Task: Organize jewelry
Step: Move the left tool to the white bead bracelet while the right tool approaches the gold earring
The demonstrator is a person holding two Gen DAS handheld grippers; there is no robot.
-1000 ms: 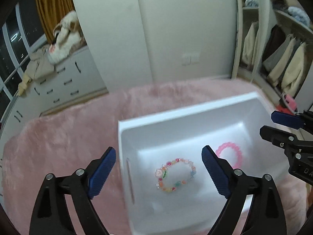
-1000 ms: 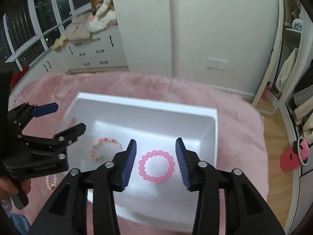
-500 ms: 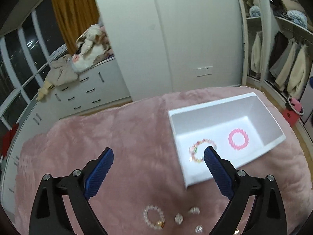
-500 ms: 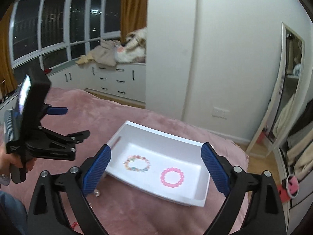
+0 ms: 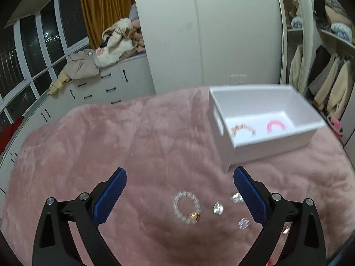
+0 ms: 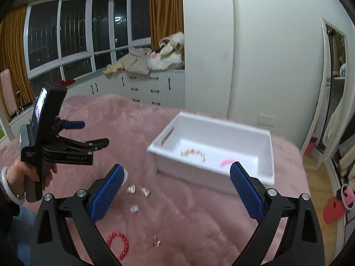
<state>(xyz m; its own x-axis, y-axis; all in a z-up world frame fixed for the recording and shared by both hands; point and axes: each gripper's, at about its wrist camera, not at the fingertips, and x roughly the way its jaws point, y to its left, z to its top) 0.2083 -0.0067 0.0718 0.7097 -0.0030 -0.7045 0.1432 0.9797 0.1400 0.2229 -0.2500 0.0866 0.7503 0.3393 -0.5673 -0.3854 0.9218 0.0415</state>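
Note:
A white bin (image 5: 273, 143) (image 6: 213, 173) sits on the pink blanket and holds a multicoloured bead bracelet (image 5: 243, 129) (image 6: 193, 153) and a pink bead bracelet (image 5: 276, 125) (image 6: 227, 162). My left gripper (image 5: 179, 196) is open and empty above a clear bead bracelet (image 5: 186, 207) and several small silver pieces (image 5: 218, 208); it also shows in the right wrist view (image 6: 95, 134). My right gripper (image 6: 175, 190) is open and empty above silver pieces (image 6: 131, 189) and a red bead bracelet (image 6: 118, 245).
The pink blanket (image 5: 111, 144) covers the bed. White drawers (image 6: 144, 90) with heaped clothes run along the windows. An open wardrobe (image 5: 328, 77) with hanging clothes stands at the right. A pink object (image 6: 337, 204) lies on the floor beside the bed.
Both grippers pulled back and up from the bin. The right gripper opened wider. The loose jewelry on the blanket came into view below them.

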